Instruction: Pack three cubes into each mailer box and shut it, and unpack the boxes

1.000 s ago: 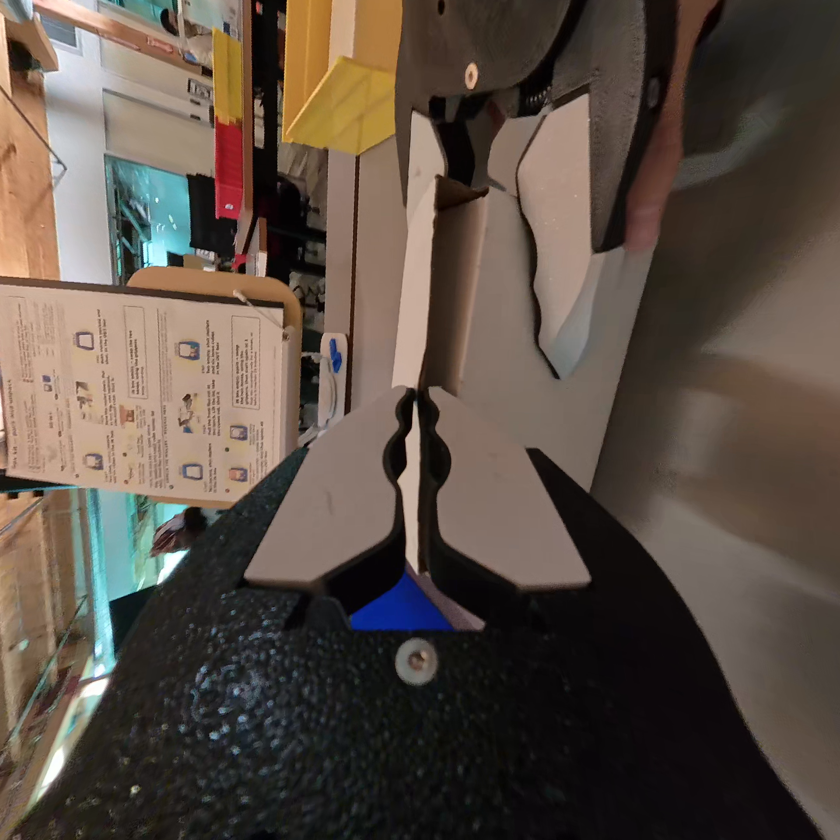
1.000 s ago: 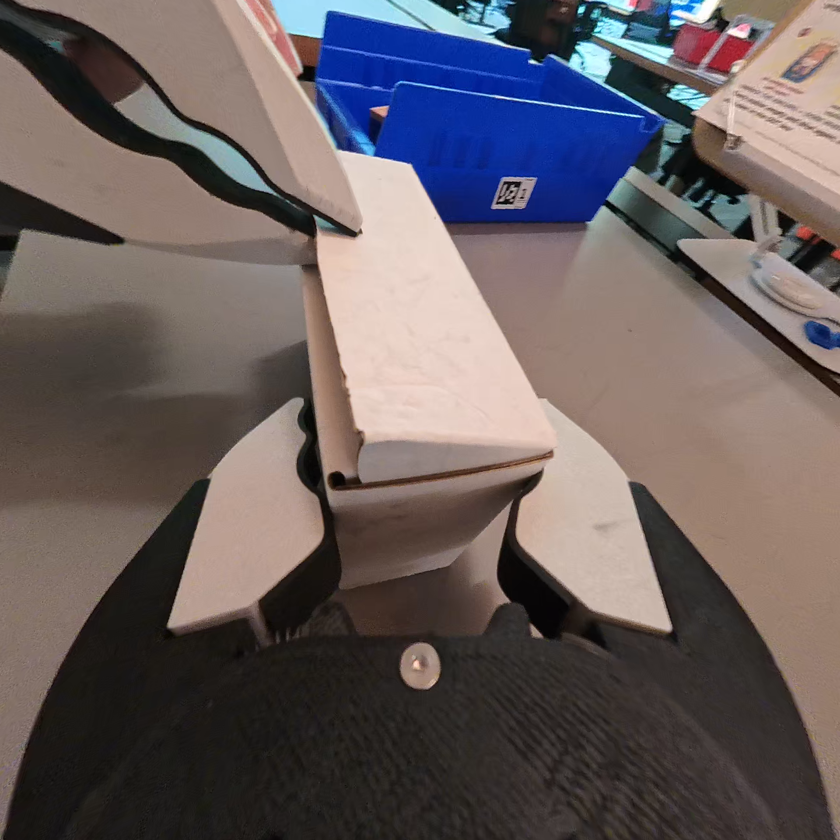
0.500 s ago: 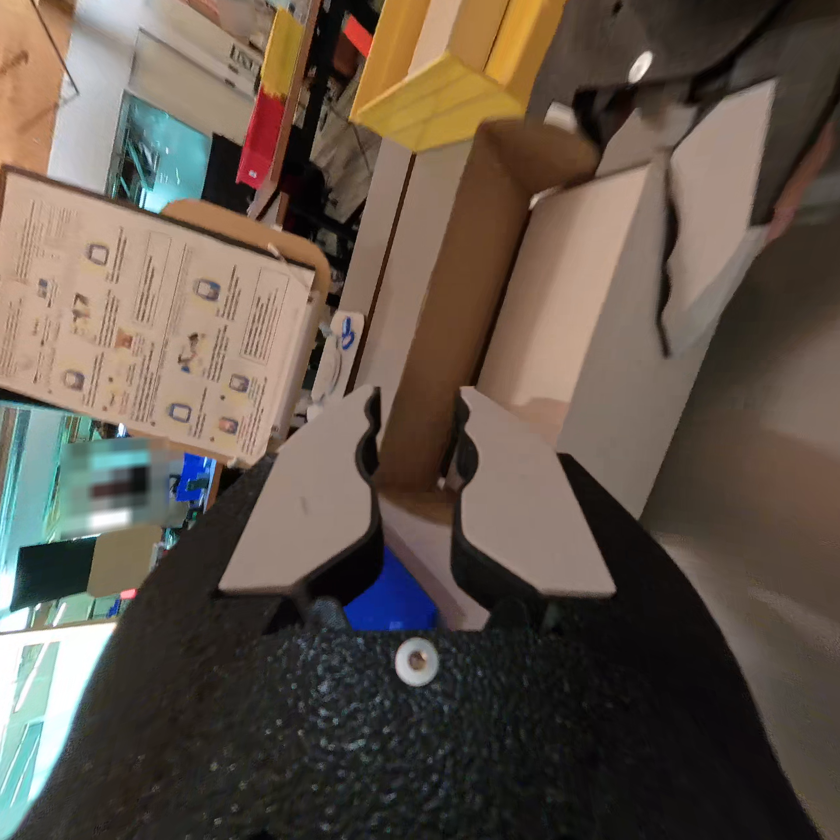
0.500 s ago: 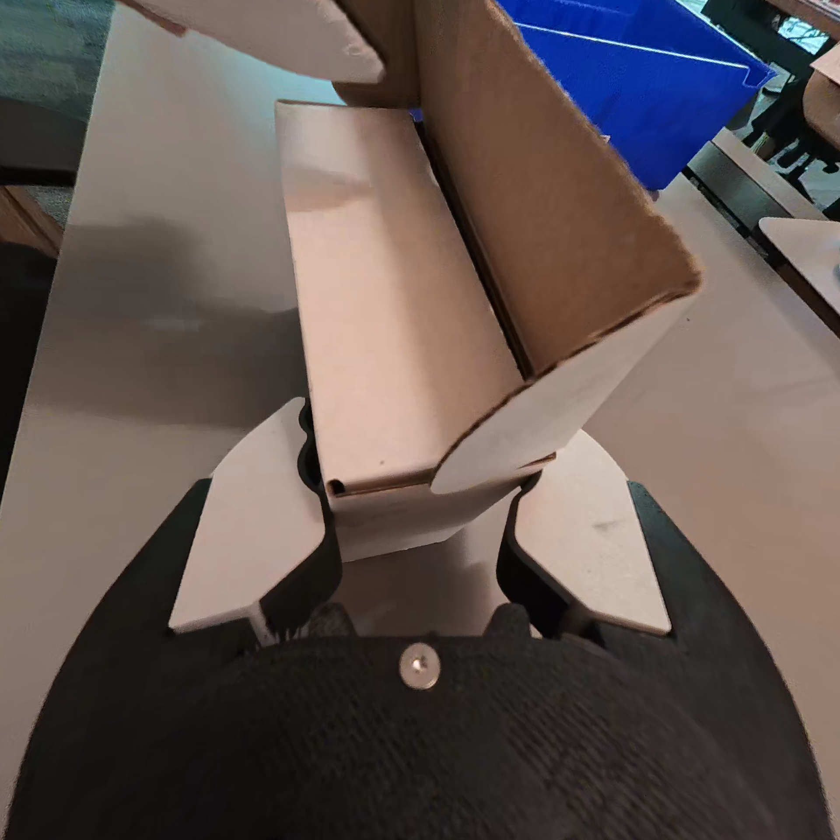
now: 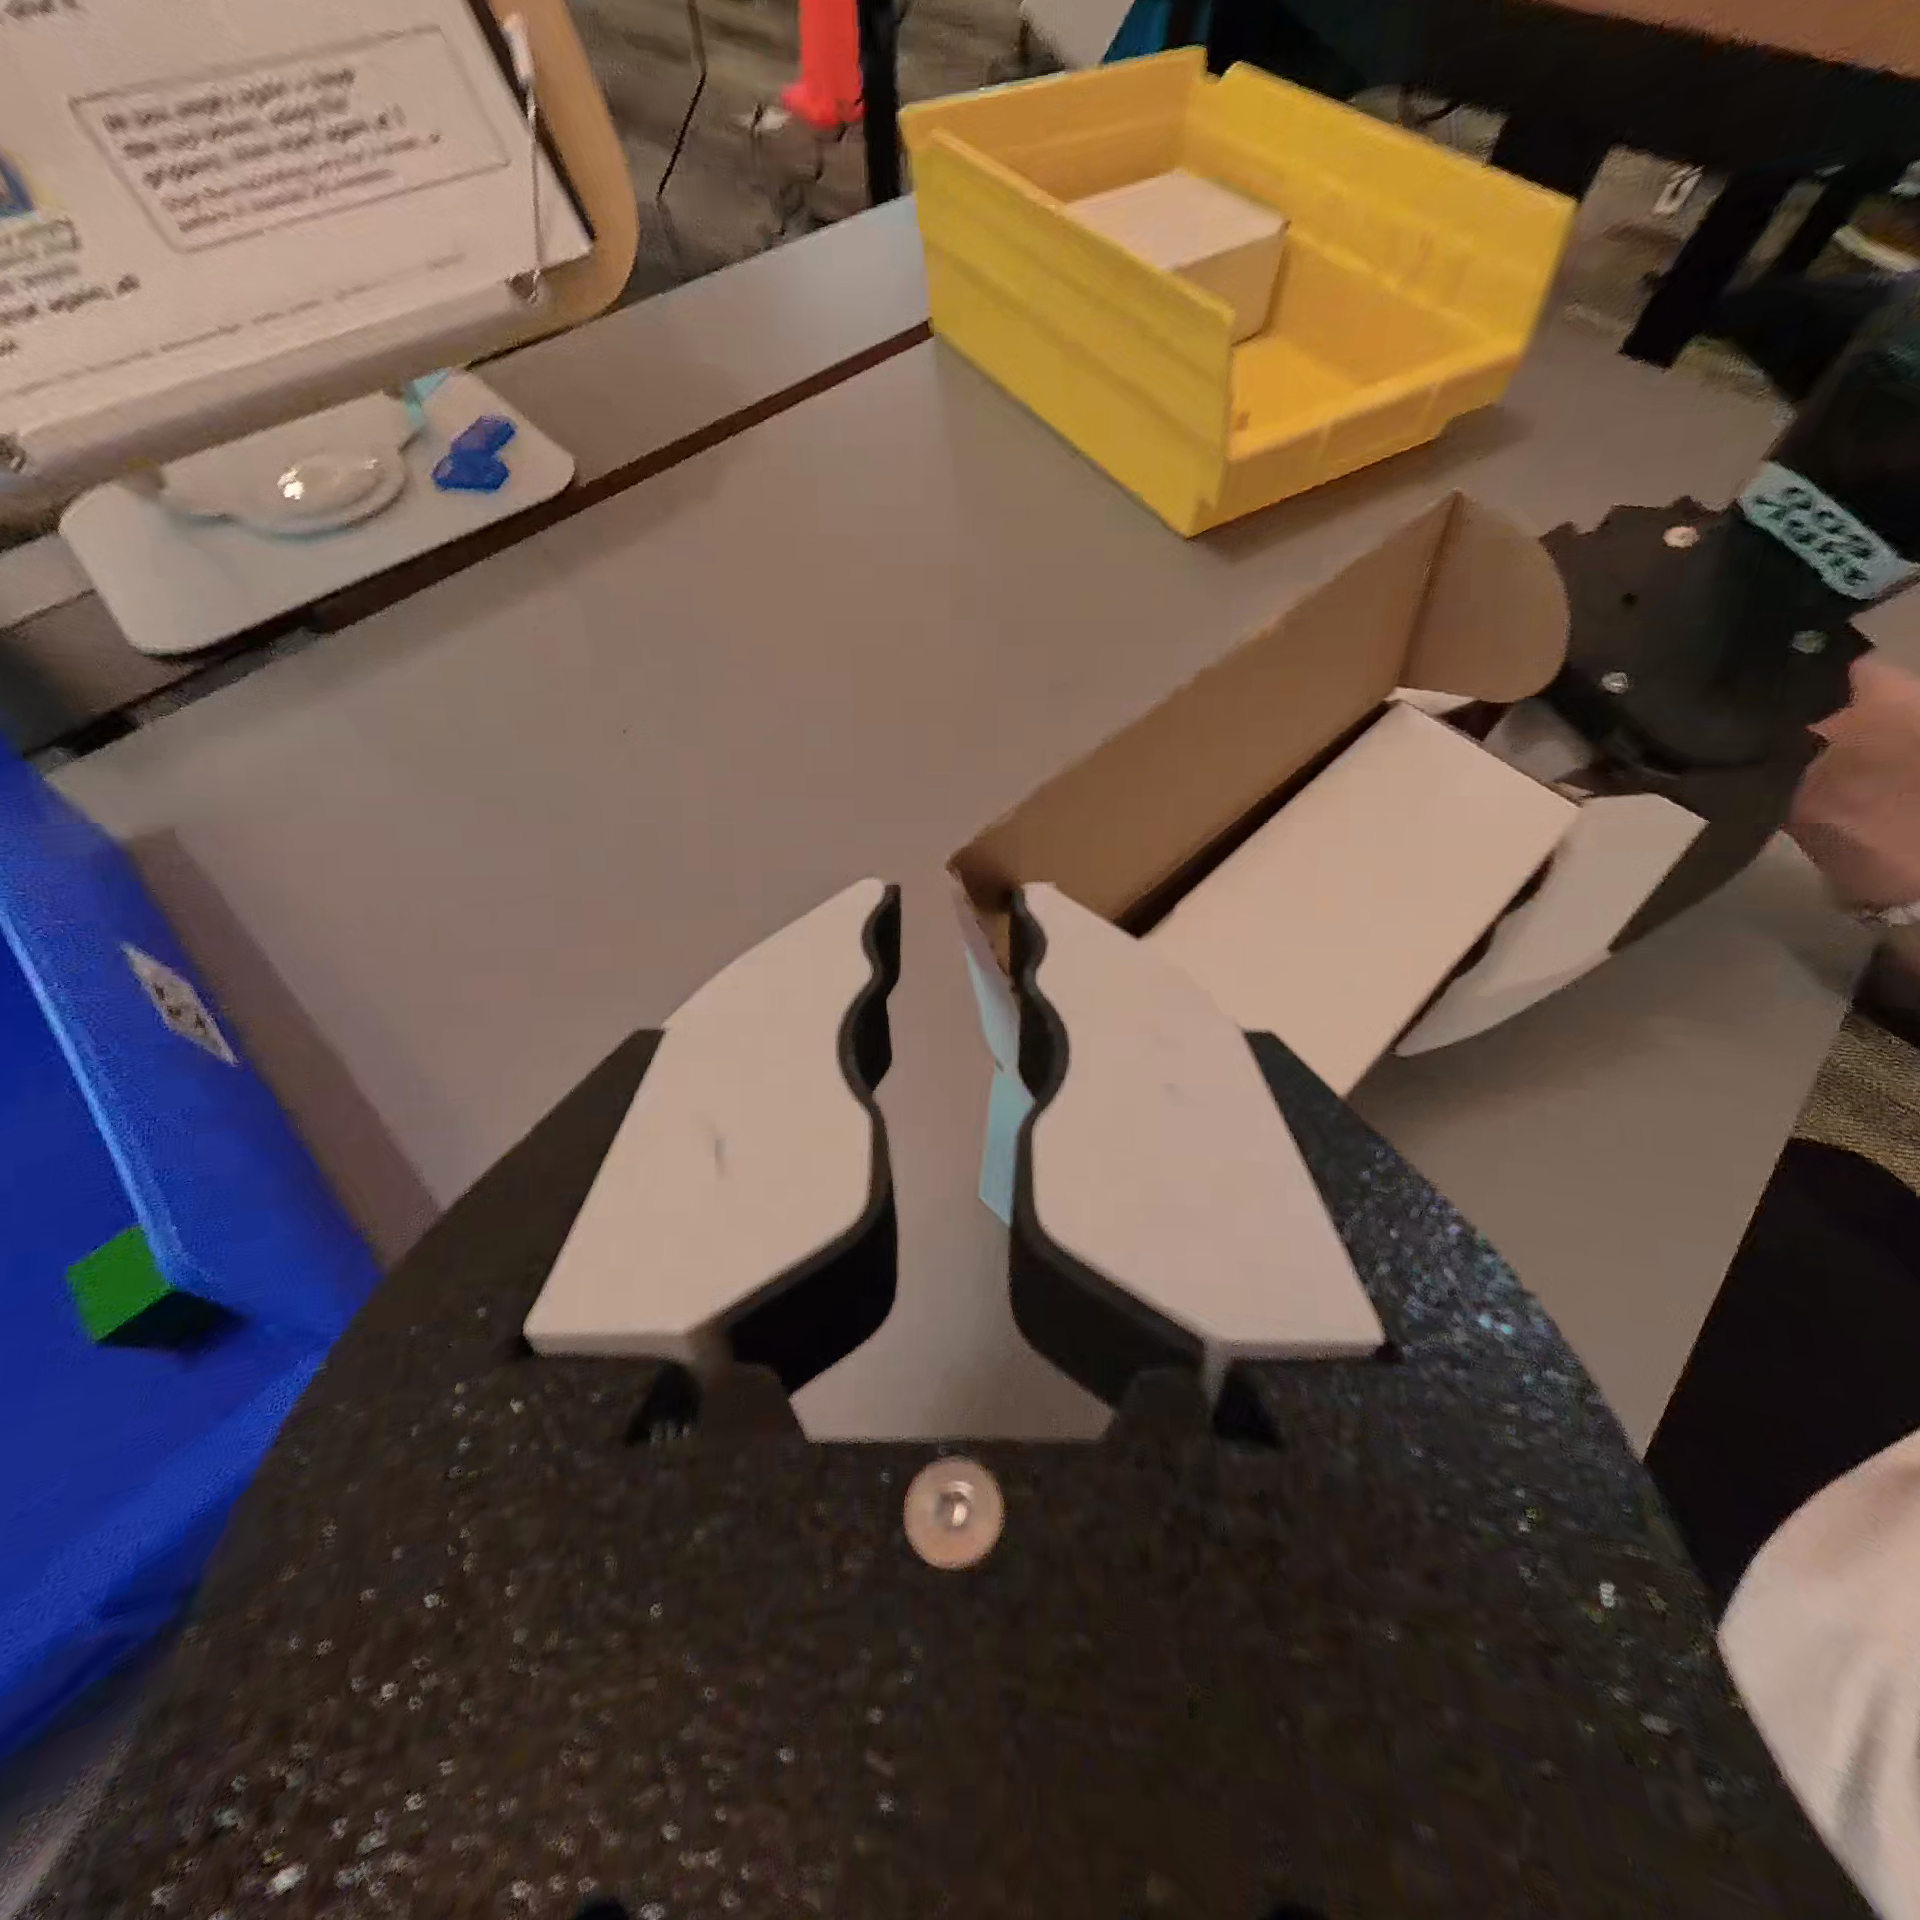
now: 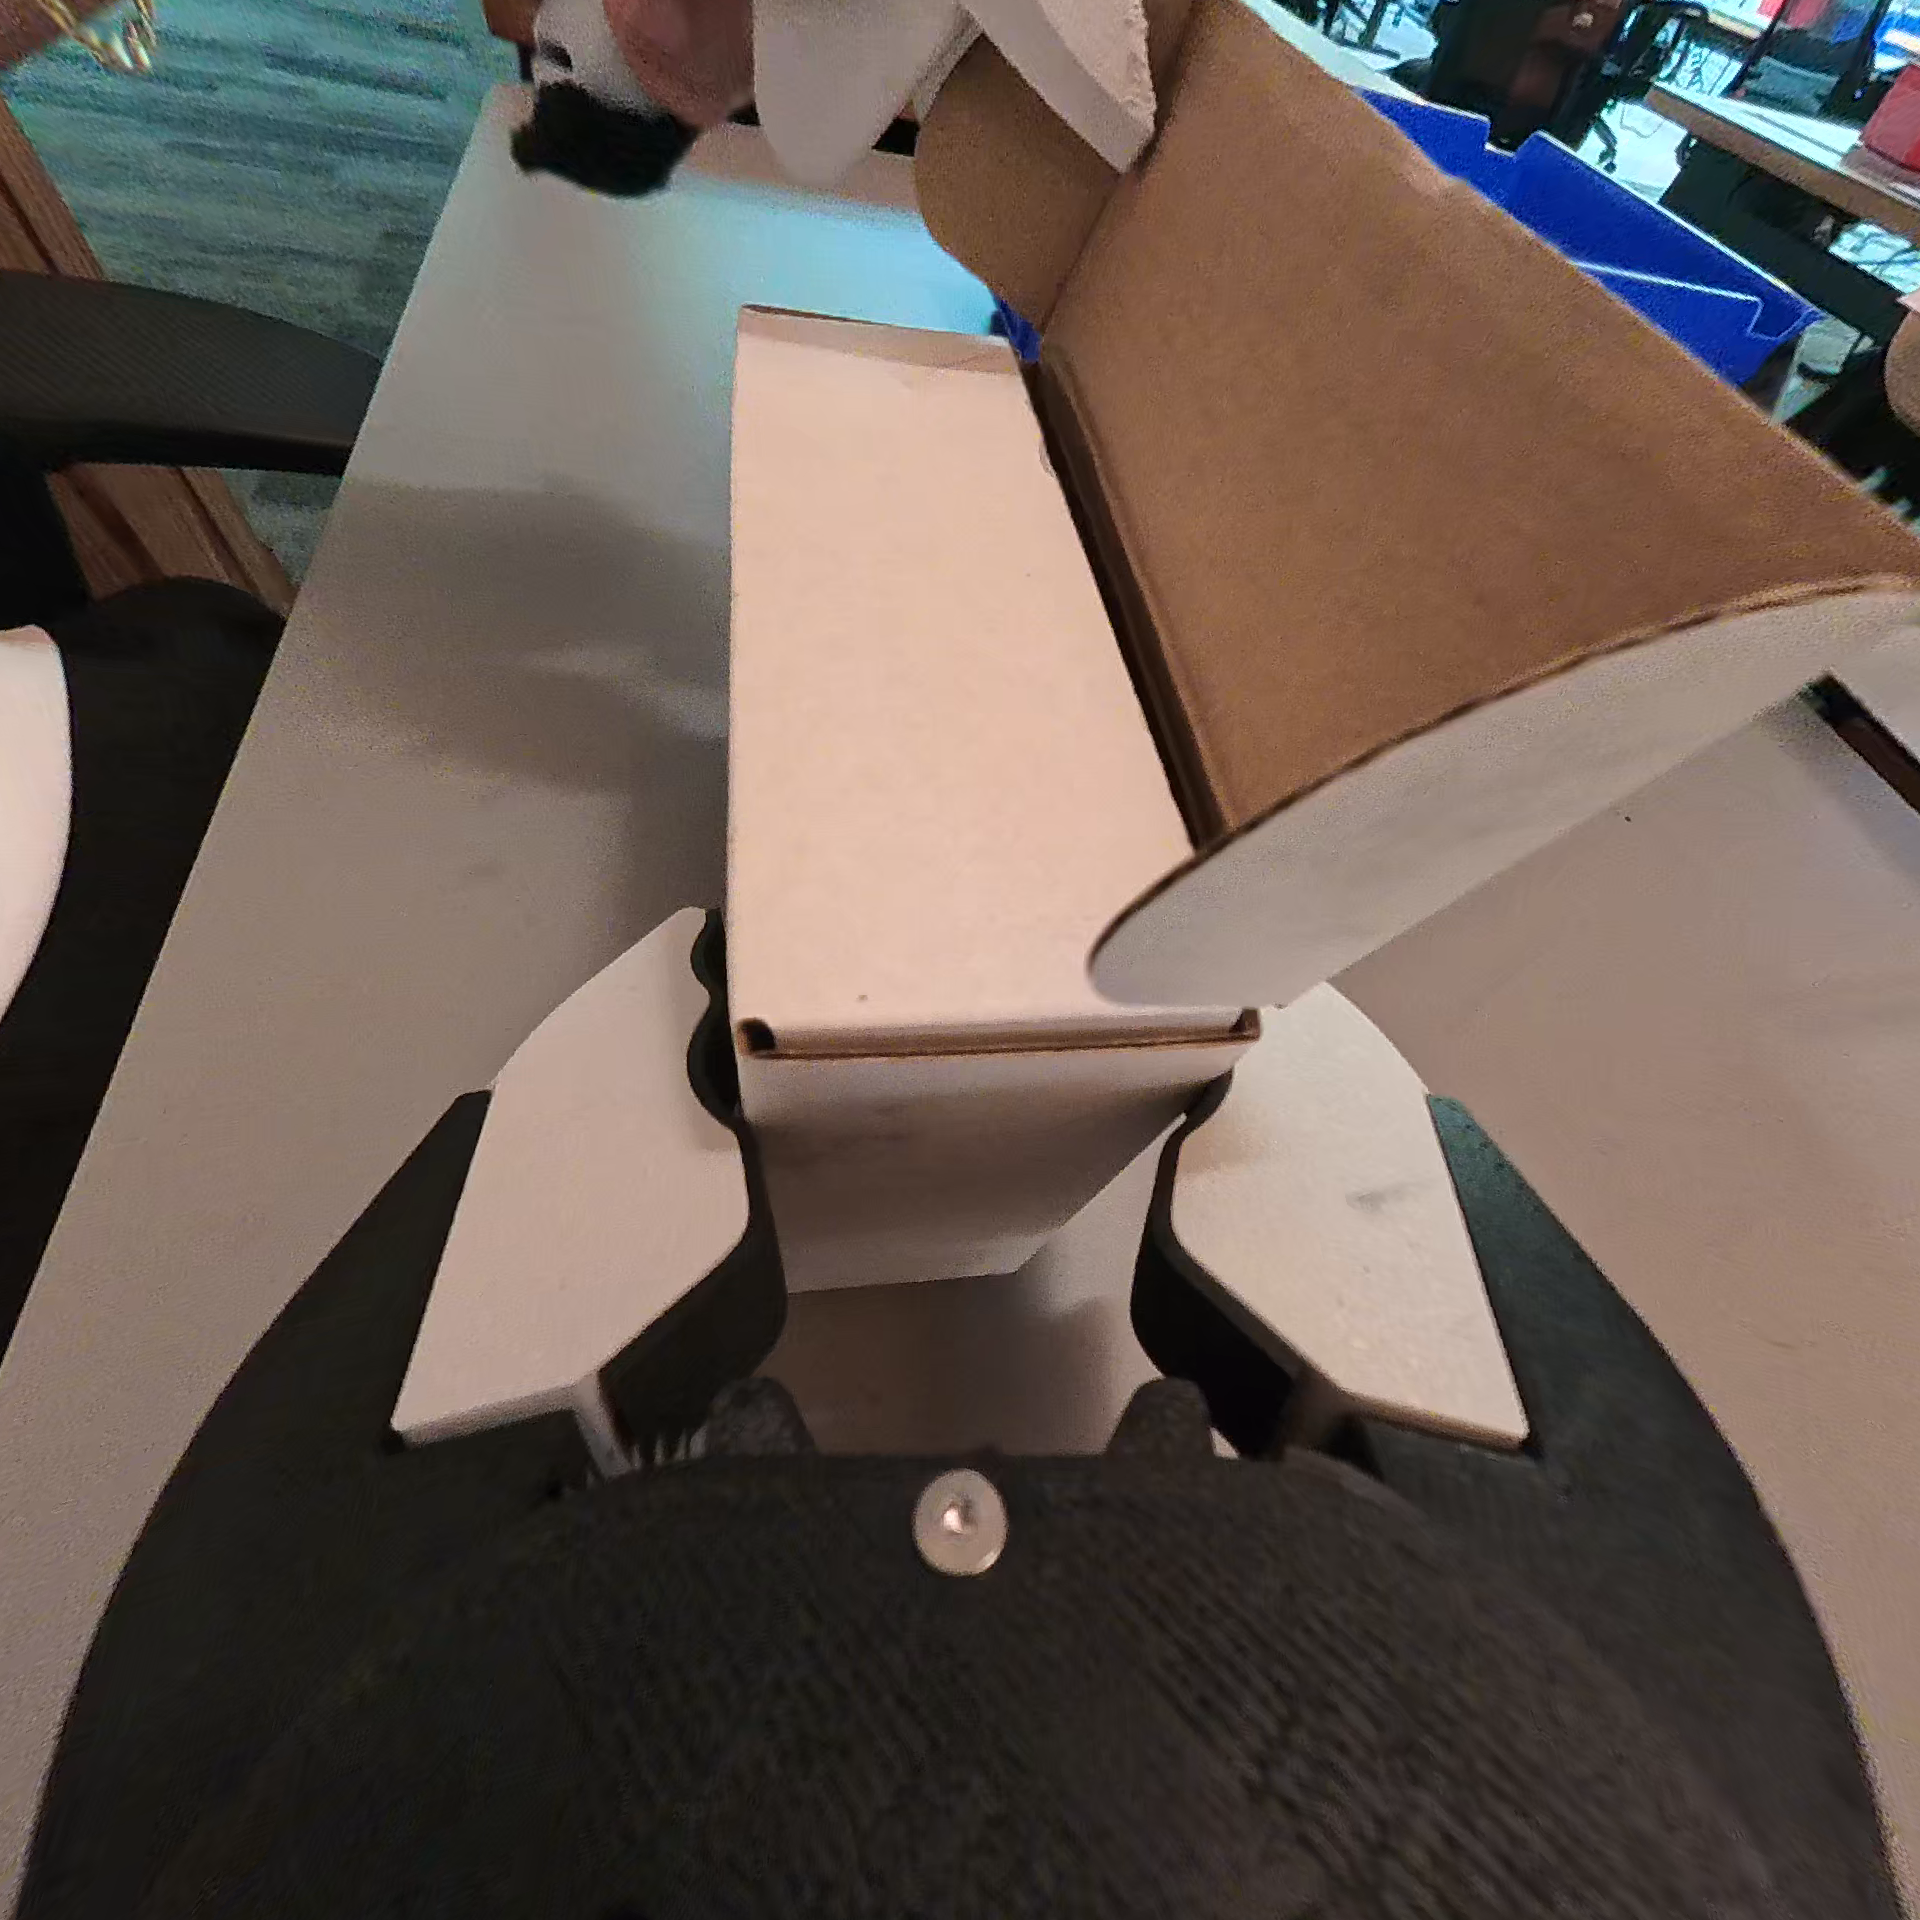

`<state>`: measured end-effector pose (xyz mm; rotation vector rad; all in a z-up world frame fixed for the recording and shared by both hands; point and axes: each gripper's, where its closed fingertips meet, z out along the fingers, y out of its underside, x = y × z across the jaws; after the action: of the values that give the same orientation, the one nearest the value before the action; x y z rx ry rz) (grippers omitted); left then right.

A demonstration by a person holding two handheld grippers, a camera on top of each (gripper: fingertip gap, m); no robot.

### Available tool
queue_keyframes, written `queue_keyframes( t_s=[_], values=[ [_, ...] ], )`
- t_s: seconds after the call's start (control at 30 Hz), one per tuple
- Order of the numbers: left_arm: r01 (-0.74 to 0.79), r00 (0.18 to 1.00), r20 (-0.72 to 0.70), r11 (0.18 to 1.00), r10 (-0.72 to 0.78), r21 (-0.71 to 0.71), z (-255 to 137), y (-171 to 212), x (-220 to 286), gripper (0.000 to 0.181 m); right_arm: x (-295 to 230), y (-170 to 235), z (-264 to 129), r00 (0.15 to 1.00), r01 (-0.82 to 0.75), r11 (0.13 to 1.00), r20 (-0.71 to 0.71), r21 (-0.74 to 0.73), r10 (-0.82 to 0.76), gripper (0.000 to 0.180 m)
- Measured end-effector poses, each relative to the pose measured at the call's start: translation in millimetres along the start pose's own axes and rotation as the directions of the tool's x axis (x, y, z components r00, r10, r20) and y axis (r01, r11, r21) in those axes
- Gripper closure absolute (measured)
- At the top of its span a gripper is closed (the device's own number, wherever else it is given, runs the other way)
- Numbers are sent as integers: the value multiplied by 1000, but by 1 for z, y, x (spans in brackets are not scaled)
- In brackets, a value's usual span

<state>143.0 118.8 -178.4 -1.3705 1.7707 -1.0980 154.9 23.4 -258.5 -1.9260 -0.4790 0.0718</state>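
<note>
A white mailer box [image 6: 935, 675] lies on the grey table [image 6: 468, 831]. Its brown-lined lid [image 6: 1403, 499] stands half raised, and the inside is hidden. My right gripper [image 6: 987, 997] is shut on the near end of the box. In the left wrist view the box [image 5: 1351, 883] sits at right with the right gripper [image 5: 1538, 831] on its far end. My left gripper [image 5: 951, 904] is open by the lid's near corner, whose side flap rests against one finger. It also shows at the top of the right wrist view [image 6: 956, 94]. A green cube [image 5: 114, 1283] sits in the blue bin [image 5: 104, 1143].
A yellow bin [image 5: 1091, 343] at the back holds another white mailer box [image 5: 1184, 229]. A stand with a printed sheet [image 5: 260, 156] is at the back left. The blue bin also shows beyond the lid [image 6: 1621, 239]. A black chair [image 6: 156, 364] stands off the table's left edge. Across from one pair of fingers to the other is roughly 15 cm.
The box was closed with my left gripper shut on the lid's edge. The lid has swung up, and my left gripper has opened and turned level. My right gripper kept its hold.
</note>
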Motion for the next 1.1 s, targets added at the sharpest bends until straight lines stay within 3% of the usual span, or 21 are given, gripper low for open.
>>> queue_keyframes(
  t_s=[0.2, 0.3, 0.4, 0.5, 0.57, 0.63, 0.77, 0.87, 1.03, 1.1],
  values=[
    [-234, 967, 105, 972, 231, 18, -14, 9, 4, 144, 4, 3, -7, 999, -27, 1000, -18, 0, 27, 87],
    [-294, 949, 126, 955, 289, 28, -24, 13, 12, 142, 13, -16, -30, 995, -96, 989, -25, 108, 100, 84],
    [-249, 968, -24, 968, 249, 30, -24, 31, 35, 114, 28, -47, -65, 981, -163, 949, -60, 271, 186, 90],
    [-264, 952, -145, 963, 268, 49, -17, 52, 45, 91, 42, -67, -87, 964, -141, 937, -171, 319, 203, 103],
    [-230, 956, -171, 970, 239, 75, -6, 60, 36, 85, 39, -74, -84, 965, -81, 959, -220, 271, 144, 105],
    [-129, 962, -231, 989, 144, 76, 7, 64, 29, 80, 34, -71, -71, 965, 29, 991, -261, 130, 6, 105],
    [-119, 914, -381, 990, 138, 74, 25, 69, 35, 83, 32, -61, -45, 962, 139, 984, -222, -111, -161, 112],
    [-190, 853, -480, 978, 206, 81, 30, 75, 48, 108, 32, -69, -35, 962, 174, 974, -185, -142, -199, 127],
    [-252, 834, -469, 957, 291, 145, 35, 73, 38, 114, 31, -64, -29, 958, 231, 946, -115, -229, -262, 173],
    [-316, 821, -434, 928, 372, 197, 33, 71, 34, 114, 27, -69, -28, 963, 231, 949, -86, -213, -254, 177]
  ],
)
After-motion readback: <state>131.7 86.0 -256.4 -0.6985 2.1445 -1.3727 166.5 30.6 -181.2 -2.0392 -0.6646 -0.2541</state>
